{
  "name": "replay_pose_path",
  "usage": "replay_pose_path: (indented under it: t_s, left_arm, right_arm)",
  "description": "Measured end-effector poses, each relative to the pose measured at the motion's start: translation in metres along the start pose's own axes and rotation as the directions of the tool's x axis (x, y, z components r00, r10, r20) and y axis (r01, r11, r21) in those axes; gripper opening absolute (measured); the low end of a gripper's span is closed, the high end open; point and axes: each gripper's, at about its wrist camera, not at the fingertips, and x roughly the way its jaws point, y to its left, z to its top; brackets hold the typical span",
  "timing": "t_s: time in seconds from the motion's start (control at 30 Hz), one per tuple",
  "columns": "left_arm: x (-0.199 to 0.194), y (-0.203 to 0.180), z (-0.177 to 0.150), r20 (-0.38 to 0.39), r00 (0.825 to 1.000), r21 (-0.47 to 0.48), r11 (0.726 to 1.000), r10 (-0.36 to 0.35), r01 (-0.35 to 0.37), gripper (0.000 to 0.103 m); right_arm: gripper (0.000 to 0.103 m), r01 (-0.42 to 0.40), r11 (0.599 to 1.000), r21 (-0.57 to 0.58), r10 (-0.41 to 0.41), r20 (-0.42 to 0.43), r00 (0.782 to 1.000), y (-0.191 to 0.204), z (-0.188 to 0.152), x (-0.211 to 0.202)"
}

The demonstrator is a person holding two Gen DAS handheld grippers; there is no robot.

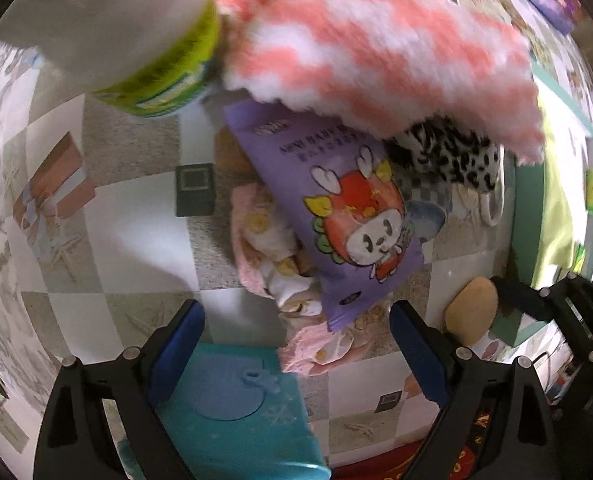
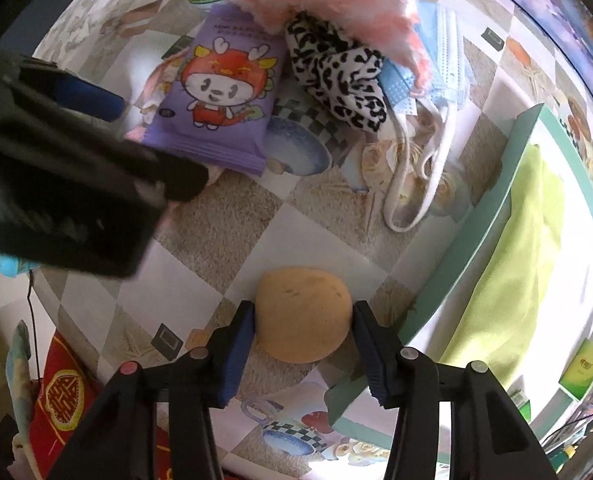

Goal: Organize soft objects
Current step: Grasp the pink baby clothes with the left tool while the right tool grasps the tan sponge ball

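Observation:
My right gripper (image 2: 303, 322) is shut on a tan round soft ball (image 2: 302, 314) resting on the patterned tablecloth; the ball also shows in the left wrist view (image 1: 472, 310). My left gripper (image 1: 296, 332) is open and empty above a purple cartoon packet (image 1: 336, 208), which lies over a pink cloth (image 1: 264, 248). A pink-and-white fluffy cloth (image 1: 376, 40) and a leopard-print fabric (image 2: 336, 76) lie behind the packet. A green tray (image 2: 492, 216) at the right holds a lime-yellow cloth (image 2: 520, 256).
A white bottle with a green label (image 1: 136, 40) stands at the back left. Blue face masks (image 2: 440, 48) with white straps lie beside the leopard fabric. A teal lidded pack (image 1: 232, 408) sits under the left gripper. A red item (image 2: 60, 400) lies at the table edge.

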Motion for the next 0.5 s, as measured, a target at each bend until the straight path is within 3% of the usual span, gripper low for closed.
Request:
replay_pose_path:
  t_s: [0.2, 0.27, 0.33, 0.4, 0.5]
  left_arm:
    - [0.005, -0.029, 0.002, 0.009, 0.998, 0.064, 0.996, 0.068, -0.068, 0.080]
    - [0.002, -0.037, 0.002, 0.028, 0.997, 0.086, 0.993, 0.077, -0.079, 0.067]
    - [-0.001, -0.045, 0.002, 0.050, 0.996, 0.091, 0.993, 0.071, -0.076, 0.041]
    - [-0.002, -0.049, 0.002, 0.054, 0.997, 0.084, 0.995, 0.051, -0.055, 0.030]
    - [-0.001, -0.049, -0.005, 0.055, 0.997, 0.083, 0.995, 0.048, -0.053, 0.024]
  right_arm:
    - [0.052, -0.019, 1.000, 0.012, 0.019, 0.003, 1.000, -0.015, 0.007, -0.006]
    - [0.052, -0.022, 1.000, 0.014, 0.022, 0.004, 1.000, -0.018, 0.010, -0.009]
    - [0.052, -0.022, 1.000, 0.017, 0.022, 0.006, 1.000, -0.016, 0.010, -0.015]
    - [0.052, -0.022, 1.000, 0.022, 0.022, 0.009, 1.000, -0.012, 0.012, -0.022]
    - [0.052, -0.019, 0.999, 0.029, 0.018, 0.016, 1.000, -0.012, 0.009, -0.039]
